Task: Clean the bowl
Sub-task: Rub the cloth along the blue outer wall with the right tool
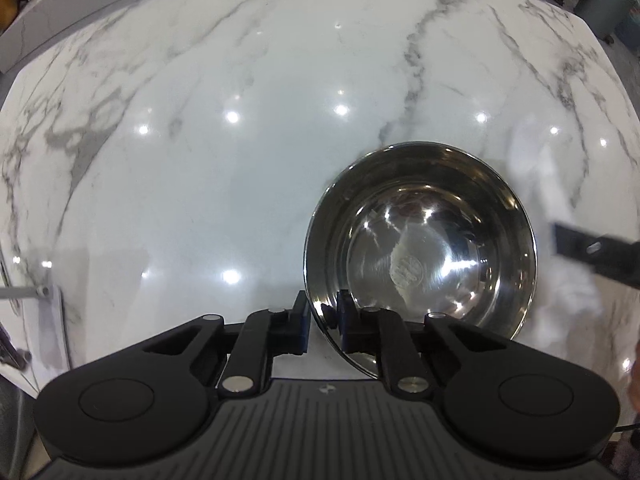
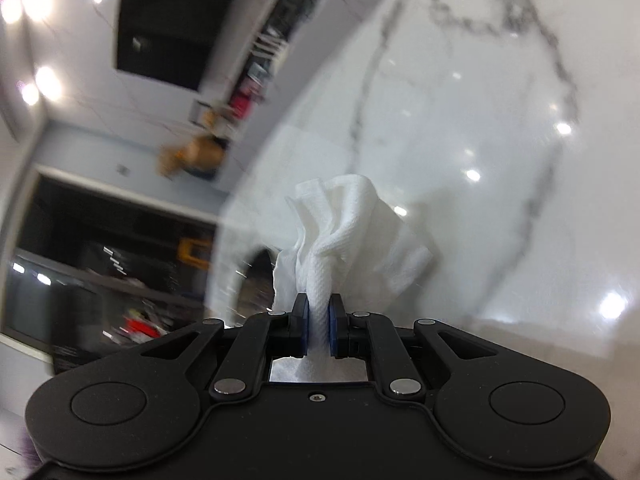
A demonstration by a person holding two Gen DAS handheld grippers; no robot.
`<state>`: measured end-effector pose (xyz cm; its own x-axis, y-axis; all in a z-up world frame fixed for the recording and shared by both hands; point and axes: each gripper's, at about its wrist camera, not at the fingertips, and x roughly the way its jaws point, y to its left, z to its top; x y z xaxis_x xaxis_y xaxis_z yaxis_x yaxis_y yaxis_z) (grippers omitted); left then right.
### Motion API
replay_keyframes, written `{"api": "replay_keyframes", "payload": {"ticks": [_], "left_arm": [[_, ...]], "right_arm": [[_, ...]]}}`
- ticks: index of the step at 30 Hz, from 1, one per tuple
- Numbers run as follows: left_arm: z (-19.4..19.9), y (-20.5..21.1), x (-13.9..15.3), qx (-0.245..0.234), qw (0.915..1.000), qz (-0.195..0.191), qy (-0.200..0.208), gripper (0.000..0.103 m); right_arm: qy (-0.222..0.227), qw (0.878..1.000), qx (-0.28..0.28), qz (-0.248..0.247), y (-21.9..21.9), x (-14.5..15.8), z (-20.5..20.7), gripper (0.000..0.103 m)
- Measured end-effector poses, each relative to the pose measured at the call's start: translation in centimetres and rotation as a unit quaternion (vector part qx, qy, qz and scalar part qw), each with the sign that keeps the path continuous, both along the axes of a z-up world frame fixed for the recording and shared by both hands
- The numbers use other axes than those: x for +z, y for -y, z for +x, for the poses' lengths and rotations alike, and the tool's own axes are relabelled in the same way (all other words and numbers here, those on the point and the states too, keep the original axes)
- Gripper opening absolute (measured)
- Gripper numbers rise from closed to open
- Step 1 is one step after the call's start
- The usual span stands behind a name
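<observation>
I have the left gripper [image 1: 323, 322] clenched on the near rim of the steel bowl [image 1: 420, 240], which sits on the marble surface [image 1: 240, 120], one finger inside the wall and one outside. My right gripper [image 2: 319, 320] is pinched tight on a bunched white paper towel [image 2: 344, 224], off to the bowl's right. To wipe well, I'd keep the rim pinned, bring the wad down into the bowl, and sweep the base and walls in circles with light pressure so it doesn't tear
</observation>
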<state>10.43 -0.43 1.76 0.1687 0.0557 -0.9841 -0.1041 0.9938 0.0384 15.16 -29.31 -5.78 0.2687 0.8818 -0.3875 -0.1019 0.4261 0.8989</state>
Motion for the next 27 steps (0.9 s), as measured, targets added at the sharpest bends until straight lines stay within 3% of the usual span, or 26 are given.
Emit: {"api": "replay_keyframes", "payload": {"ticks": [7, 18, 27], "left_arm": [[0.8, 0.3, -0.2, -0.015, 0.9998, 0.013, 0.004, 0.012], [0.9, 0.5, -0.1, -0.024, 0.9995, 0.011, 0.016, 0.012], [-0.5, 0.1, 0.2, 0.030, 0.9992, -0.026, -0.001, 0.026]], "right_arm": [[0.001, 1.000, 0.003, -0.018, -0.3, -0.2, 0.3, 0.009], [-0.003, 0.993, 0.043, -0.108, -3.3, -2.0, -0.1, 0.009], [-0.004, 0.993, 0.042, -0.111, -3.4, -2.2, -0.2, 0.008]]}}
